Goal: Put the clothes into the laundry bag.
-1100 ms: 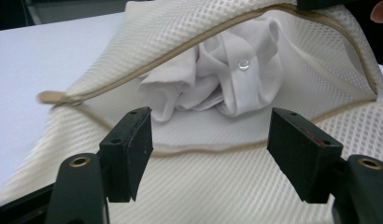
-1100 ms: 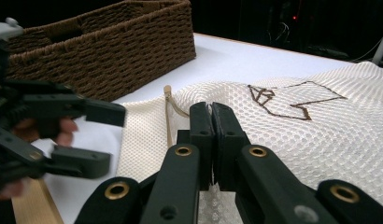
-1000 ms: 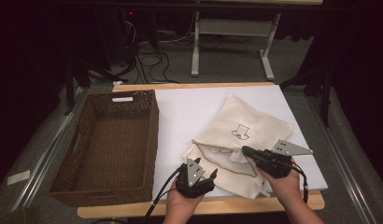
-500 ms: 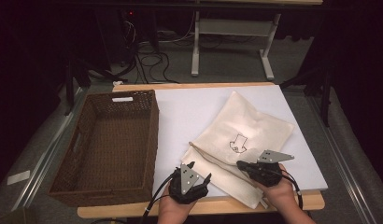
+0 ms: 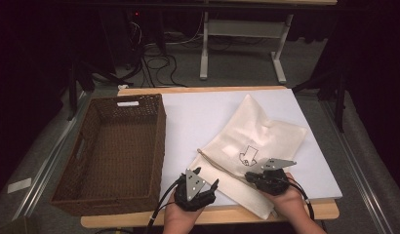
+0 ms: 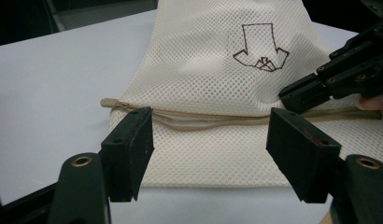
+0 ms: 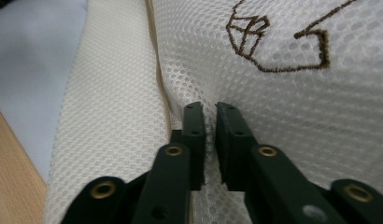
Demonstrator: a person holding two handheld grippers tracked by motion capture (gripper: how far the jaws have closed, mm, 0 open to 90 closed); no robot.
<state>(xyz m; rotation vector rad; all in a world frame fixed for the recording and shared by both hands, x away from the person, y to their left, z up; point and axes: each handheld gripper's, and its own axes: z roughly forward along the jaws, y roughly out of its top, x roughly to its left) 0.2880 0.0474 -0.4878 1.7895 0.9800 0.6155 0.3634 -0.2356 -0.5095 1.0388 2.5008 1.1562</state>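
One mesh bag (image 5: 251, 146) flat, long axis diagonal, zipper edge nearest.

1. Item: cream mesh fabric bag (image 5: 251, 146), roughly rectangular, soft, fine honeycomb weave.
2. Pose: lies flat, set diagonally on white tabletop, right half; one corner points to far edge, nearest corner overhangs the wooden front edge.
3. Marking: brown stitched arrow-shaped emblem (image 6: 261, 46) approx. centre of upper face.
4. Closure: tan zip (image 6: 199, 119) runs along near long side, w/ pull end at its left tip; appears closed.
5. Condition: upper layer pinched into a small raised fold nr emblem (image 7: 209, 122); rest lies smooth, slight creases.
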